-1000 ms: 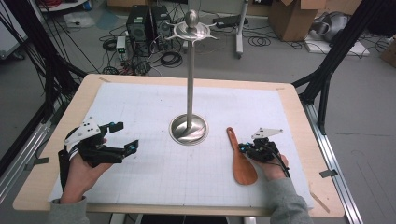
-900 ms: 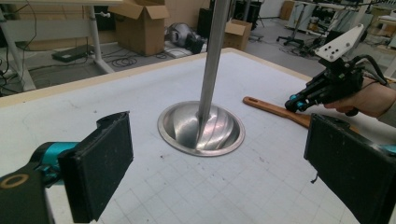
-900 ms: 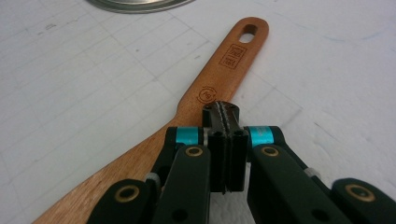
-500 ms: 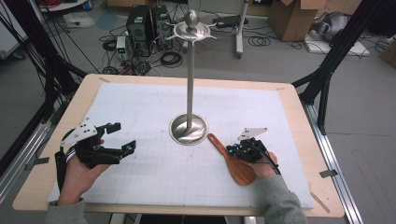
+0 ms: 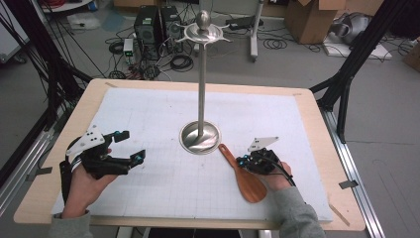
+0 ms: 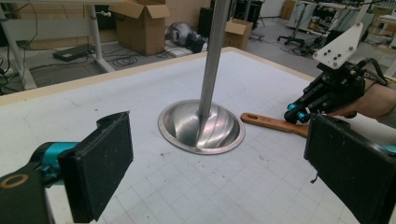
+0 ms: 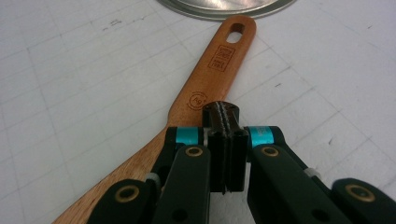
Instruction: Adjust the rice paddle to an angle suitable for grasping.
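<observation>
high view: metal stand [image 5: 200, 135] rises mid-table.
wooden spatula [image 5: 243, 174]: flat on the mat, handle tip just beside the stand's base.
right gripper [image 7: 225, 122]: jaws pressed together, empty, over the spatula handle.
left gripper [image 5: 130, 146]: jaws wide apart, empty, well left of the stand.

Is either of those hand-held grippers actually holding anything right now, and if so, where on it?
No. The left hand-held gripper is open and empty. The right hand-held gripper is shut with nothing between its pads, tips at the wooden spoon handle's edge; contact can't be told.
</observation>
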### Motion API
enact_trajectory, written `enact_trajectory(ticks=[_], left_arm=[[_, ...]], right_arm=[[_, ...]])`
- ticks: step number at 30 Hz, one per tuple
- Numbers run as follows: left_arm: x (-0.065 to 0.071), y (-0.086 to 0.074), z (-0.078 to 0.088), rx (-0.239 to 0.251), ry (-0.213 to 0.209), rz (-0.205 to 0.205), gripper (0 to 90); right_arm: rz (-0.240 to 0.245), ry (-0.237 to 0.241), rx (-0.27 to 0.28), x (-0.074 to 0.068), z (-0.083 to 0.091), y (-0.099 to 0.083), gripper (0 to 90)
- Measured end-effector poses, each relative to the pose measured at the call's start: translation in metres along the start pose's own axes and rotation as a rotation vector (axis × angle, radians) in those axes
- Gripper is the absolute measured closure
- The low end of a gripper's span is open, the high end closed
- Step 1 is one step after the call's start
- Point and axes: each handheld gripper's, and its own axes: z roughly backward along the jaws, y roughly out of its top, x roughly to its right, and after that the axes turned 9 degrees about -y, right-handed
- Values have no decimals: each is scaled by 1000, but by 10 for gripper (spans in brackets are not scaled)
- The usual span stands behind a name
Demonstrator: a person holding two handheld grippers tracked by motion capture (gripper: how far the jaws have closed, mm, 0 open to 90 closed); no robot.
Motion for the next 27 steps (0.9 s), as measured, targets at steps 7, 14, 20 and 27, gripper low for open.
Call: enact_trajectory(ticks=[7,14,20,27], left_arm=[[0,0,1,4,1,0,84],[1,1,2,6,2,-4,84],[1,1,1,3,0,-3,84],[0,2,-1,2,-4,-6,84]], right_arm=[[-27,2,33,-7,8,6,900],[60,55,26,-37,13,7,900],[110,65,-30,-57,12,1,900],[99,54,-33,-57,23,-10,900]])
